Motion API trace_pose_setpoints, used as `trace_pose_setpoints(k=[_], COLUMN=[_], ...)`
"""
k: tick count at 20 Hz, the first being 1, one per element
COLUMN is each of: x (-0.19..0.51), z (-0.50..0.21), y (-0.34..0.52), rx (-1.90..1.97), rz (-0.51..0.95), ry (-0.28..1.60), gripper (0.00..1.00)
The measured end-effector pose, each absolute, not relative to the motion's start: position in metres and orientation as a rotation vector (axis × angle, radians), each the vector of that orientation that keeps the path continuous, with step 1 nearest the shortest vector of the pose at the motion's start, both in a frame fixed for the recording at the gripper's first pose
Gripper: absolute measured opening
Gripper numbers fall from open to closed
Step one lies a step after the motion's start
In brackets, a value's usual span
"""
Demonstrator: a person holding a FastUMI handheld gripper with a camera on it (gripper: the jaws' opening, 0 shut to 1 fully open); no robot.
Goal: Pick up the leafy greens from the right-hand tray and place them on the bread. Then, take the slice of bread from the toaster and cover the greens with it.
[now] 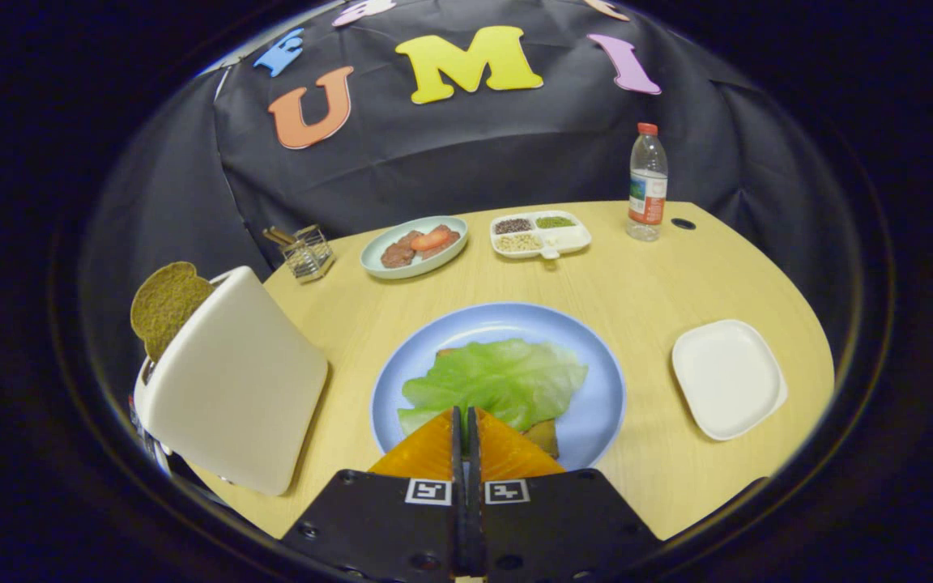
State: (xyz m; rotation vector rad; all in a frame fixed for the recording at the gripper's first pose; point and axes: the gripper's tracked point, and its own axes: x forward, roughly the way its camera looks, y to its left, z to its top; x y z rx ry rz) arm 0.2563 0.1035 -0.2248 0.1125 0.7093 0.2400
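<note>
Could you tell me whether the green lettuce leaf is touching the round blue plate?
Touching. In the gripper view, the green lettuce leaf lies draped over bread, its edges resting on the round blue plate.

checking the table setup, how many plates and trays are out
4: blue plate under the lettuce, just ahead of the shut claw; empty white tray to its right; meat plate and divided tray beyond.

Cloth-walled demo booth, food-laid wooden table
</note>
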Motion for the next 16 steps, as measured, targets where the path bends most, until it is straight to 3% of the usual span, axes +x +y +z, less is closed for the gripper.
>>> trace_pose_setpoints(k=[2,5,6,10,12,14,16], x=[0.256,0.253,0.252,0.244,0.238,0.229,0.219], z=[-0.226,-0.215,-0.207,-0.167,-0.144,-0.118,-0.092], y=[0.103,0.102,0.101,0.096,0.098,0.106,0.120], rx=[0.114,0.121,0.119,0.088,0.068,0.055,0.034], rz=[0.239,0.242,0.240,0.220,0.204,0.200,0.209], ry=[0.703,0.672,0.652,0.547,0.489,0.426,0.365], gripper=[0.01,0.12,0.26,0.57,0.81,0.92,0.96])
